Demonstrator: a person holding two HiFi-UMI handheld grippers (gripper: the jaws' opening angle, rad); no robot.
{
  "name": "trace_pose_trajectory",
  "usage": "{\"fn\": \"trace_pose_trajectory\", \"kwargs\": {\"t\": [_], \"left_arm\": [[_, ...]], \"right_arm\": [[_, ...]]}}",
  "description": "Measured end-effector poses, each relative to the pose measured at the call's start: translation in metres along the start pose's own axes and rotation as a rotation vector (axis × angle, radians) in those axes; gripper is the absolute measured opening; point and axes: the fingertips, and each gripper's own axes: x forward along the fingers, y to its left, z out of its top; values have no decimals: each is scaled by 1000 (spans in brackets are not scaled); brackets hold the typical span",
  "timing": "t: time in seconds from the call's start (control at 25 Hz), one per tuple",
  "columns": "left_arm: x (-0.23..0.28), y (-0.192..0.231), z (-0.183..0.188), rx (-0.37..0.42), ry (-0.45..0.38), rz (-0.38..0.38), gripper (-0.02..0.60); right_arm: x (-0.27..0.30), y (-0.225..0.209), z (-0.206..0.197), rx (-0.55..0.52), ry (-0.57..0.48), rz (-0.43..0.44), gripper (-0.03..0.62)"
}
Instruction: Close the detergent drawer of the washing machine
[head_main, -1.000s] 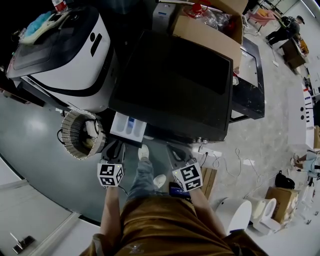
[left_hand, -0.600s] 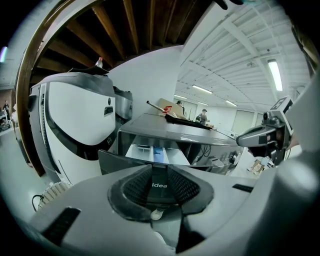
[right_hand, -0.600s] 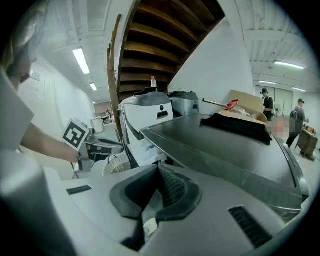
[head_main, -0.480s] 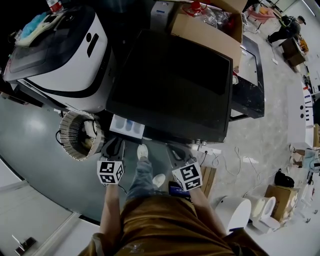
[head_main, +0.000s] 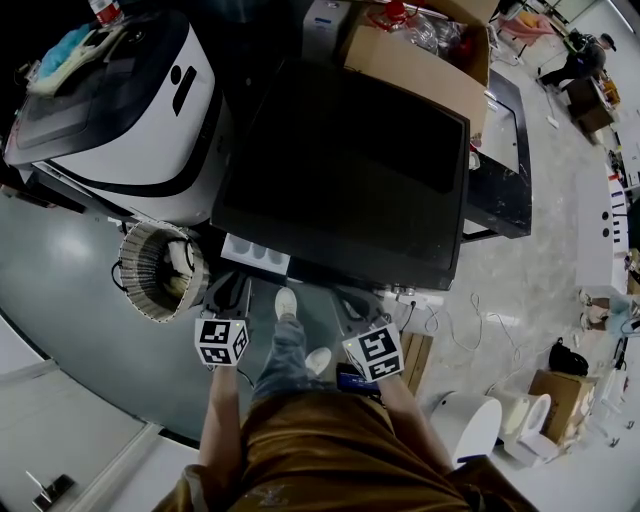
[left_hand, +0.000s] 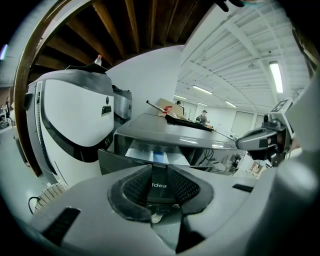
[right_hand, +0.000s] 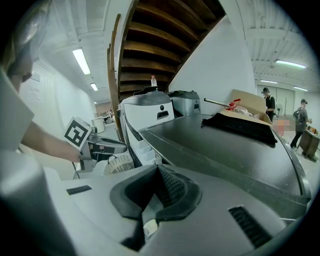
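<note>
Dark-topped washing machine (head_main: 350, 170) fills the head view, and its detergent drawer (head_main: 255, 255) sticks out partway at 7 o'clock of the lid. Your forearms reach forward side by side. Your left hand-held gripper (head_main: 228, 292) sits just beside the drawer's front, with your right hand-held gripper (head_main: 350, 305) at its 3 o'clock.

Left gripper view: the jaws are slightly spread, framing the drawer's dark front; contact can't be judged.

Right gripper view: the jaws are pressed together, empty, aimed along the machine's top.
</note>
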Motion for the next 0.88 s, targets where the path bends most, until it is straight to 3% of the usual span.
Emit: {"fn": "trace_pose_trajectory", "kwargs": {"t": [0.6,0.88], "left_arm": [[26,4,17,4,1,-14,95],[39,7,24,0,-4,-26,95]], "right_arm": [[0,-22,21,24,-82,-42,12],[6,-26,16,13,-43,-53,12]]}}
